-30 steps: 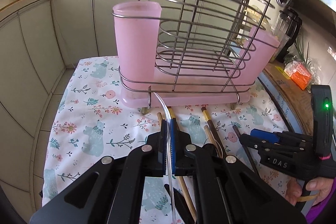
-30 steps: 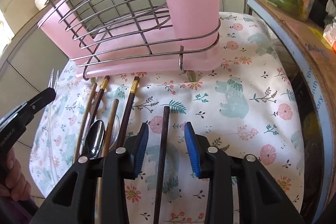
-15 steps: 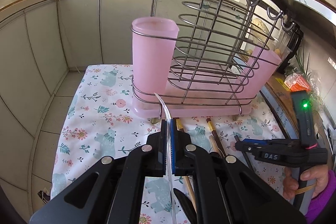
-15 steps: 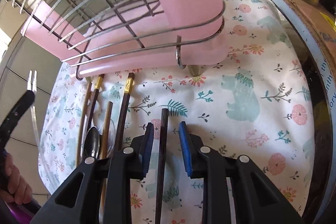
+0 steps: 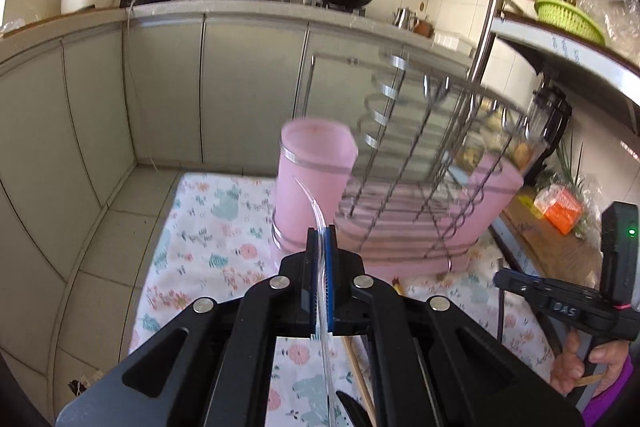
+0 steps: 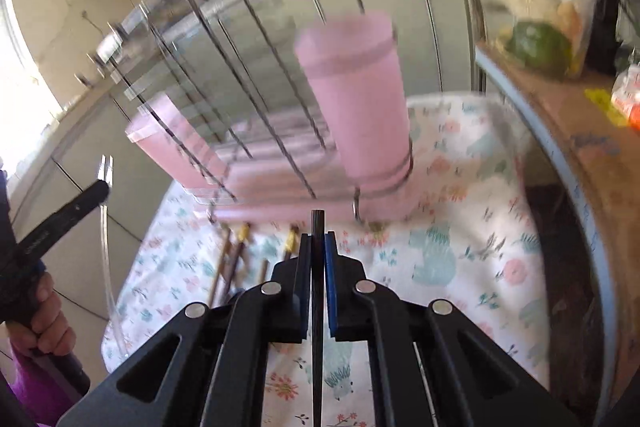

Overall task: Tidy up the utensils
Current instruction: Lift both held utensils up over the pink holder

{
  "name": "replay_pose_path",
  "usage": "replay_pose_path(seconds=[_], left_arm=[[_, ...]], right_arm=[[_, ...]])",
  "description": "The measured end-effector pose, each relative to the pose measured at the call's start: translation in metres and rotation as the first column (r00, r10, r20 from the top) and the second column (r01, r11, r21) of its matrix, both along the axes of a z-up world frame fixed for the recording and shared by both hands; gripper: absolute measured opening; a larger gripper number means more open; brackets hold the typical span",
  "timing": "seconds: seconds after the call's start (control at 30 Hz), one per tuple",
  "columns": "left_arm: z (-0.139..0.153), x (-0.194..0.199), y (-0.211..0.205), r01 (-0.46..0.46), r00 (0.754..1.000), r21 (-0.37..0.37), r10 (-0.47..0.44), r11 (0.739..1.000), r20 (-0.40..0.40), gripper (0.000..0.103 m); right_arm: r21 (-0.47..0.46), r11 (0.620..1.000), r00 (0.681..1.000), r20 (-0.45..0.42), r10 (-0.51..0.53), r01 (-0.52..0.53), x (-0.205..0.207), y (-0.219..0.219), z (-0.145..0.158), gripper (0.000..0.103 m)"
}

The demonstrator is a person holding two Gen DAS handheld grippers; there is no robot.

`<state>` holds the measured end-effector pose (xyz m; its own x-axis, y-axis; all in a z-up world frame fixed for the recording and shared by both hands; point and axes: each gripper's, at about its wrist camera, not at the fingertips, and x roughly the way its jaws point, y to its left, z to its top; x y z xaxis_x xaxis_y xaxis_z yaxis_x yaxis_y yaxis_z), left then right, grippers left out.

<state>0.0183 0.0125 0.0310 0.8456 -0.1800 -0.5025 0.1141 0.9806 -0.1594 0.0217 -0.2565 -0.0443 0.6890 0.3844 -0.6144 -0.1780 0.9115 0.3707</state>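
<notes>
My left gripper (image 5: 320, 247) is shut on a clear plastic fork (image 5: 314, 203), held above the floral cloth (image 5: 216, 227) in front of the left pink cup (image 5: 316, 179) of the wire rack (image 5: 420, 163). My right gripper (image 6: 318, 247) is shut on a dark chopstick (image 6: 317, 227), lifted off the cloth and pointing at the rack's right pink cup (image 6: 356, 107). Several chopsticks (image 6: 240, 251) lie on the cloth (image 6: 460, 227) below the rack. The left gripper (image 6: 96, 187) and the fork's tines (image 6: 106, 167) show at the left of the right wrist view.
A pink tray (image 5: 420, 251) sits under the rack. A cardboard box (image 6: 572, 147) edges the cloth on the right, with a jar of vegetables (image 6: 536, 43) on it. Kitchen cabinets (image 5: 200, 87) stand behind. The right gripper (image 5: 560, 303) shows at the left wrist view's right.
My right gripper closed on the dark chopstick and lifted it off the cloth. My left gripper rose and pulled back with the fork; the rack now looks lower and further away.
</notes>
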Motion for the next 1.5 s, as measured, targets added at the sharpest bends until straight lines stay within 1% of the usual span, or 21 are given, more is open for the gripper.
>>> replay_pose_path(seconds=[0.13,0.23,0.3,0.37,0.43,0.47,0.5,0.57,0.63,0.73,0.77,0.83,0.87,0.97,1.0,1.13,1.17,1.33,1.4,1.5], left_arm=[[0.035,0.0,0.007,-0.009,0.996,-0.016,0.011,1.0,0.091,0.002],[0.067,0.003,0.01,-0.02,0.984,-0.03,0.025,0.999,0.179,0.002],[0.086,0.006,0.01,-0.024,0.968,-0.05,0.036,0.998,0.246,0.002],[0.101,0.012,0.01,-0.038,0.947,-0.066,0.057,0.997,0.315,0.002],[0.113,0.021,0.01,-0.049,0.925,-0.092,0.08,0.995,0.371,0.002],[0.116,0.026,0.01,-0.055,0.915,-0.105,0.092,0.993,0.392,0.002],[0.118,0.033,0.01,-0.066,0.902,-0.116,0.109,0.991,0.419,0.002],[0.12,0.045,0.01,-0.087,0.883,-0.121,0.133,0.989,0.45,0.002],[0.117,0.057,0.009,-0.11,0.866,-0.127,0.158,0.986,0.475,0.002],[0.111,0.072,0.008,-0.152,0.834,-0.122,0.194,0.981,0.516,0.002],[0.108,0.076,0.006,-0.166,0.825,-0.114,0.201,0.98,0.527,0.002],[0.1,0.086,0.001,-0.195,0.806,-0.088,0.211,0.977,0.553,0.002],[0.097,0.088,-0.001,-0.201,0.804,-0.078,0.21,0.977,0.557,0.002],[0.083,0.096,-0.008,-0.21,0.806,-0.04,0.196,0.977,0.559,0.002],[0.078,0.097,-0.01,-0.209,0.811,-0.026,0.188,0.977,0.553,0.002],[0.057,0.092,-0.015,-0.18,0.845,0.009,0.15,0.984,0.514,0.002],[0.054,0.09,-0.017,-0.173,0.852,0.016,0.142,0.985,0.504,0.002],[0.04,0.084,-0.021,-0.122,0.908,0.032,0.098,0.992,0.407,0.002],[0.034,0.082,-0.021,-0.103,0.931,0.027,0.087,0.994,0.355,0.002],[0.027,0.08,-0.021,-0.09,0.955,0.031,0.077,0.995,0.288,0.002]], right_arm=[[0.049,0.998,0.991,0.131,-0.032,0.025,-0.007,-0.014,0.048,0.006],[0.08,0.996,0.967,0.245,-0.066,0.048,-0.011,-0.025,0.09,0.006],[0.1,0.993,0.946,0.312,-0.09,0.061,-0.011,-0.033,0.116,0.006],[0.114,0.991,0.921,0.374,-0.11,0.072,-0.008,-0.038,0.14,0.006],[0.11,0.99,0.894,0.431,-0.124,0.084,-0.006,-0.041,0.16,0.006],[0.097,0.991,0.875,0.466,-0.131,0.097,-0.002,-0.04,0.169,0.006],[0.087,0.99,0.861,0.489,-0.138,0.109,-0.002,-0.038,0.174,0.006],[0.069,0.988,0.831,0.535,-0.152,0.136,0.006,-0.033,0.184,0.006],[0.064,0.986,0.813,0.559,-0.161,0.152,0.015,-0.031,0.189,0.006],[0.035,0.979,0.778,0.601,-0.182,0.201,0.03,-0.026,0.189,0.006],[0.026,0.976,0.77,0.611,-0.185,0.215,0.036,-0.024,0.187,0.006],[0.015,0.973,0.765,0.615,-0.192,0.232,0.049,-0.022,0.178,0.006],[0.01,0.971,0.764,0.615,-0.195,0.24,0.051,-0.022,0.174,0.006],[-0.005,0.967,0.78,0.592,-0.203,0.256,0.065,-0.021,0.157,0.006],[-0.006,0.967,0.79,0.577,-0.205,0.256,0.066,-0.021,0.152,0.006],[0.004,0.97,0.845,0.491,-0.214,0.244,0.075,-0.029,0.128,0.006],[0.001,0.97,0.854,0.474,-0.214,0.243,0.076,-0.031,0.123,0.006],[-0.017,0.974,0.904,0.376,-0.204,0.227,0.076,-0.033,0.099,0.006],[-0.022,0.976,0.918,0.344,-0.197,0.217,0.074,-0.033,0.09,0.006],[-0.038,0.978,0.933,0.309,-0.184,0.205,0.071,-0.029,0.08,0.006]])
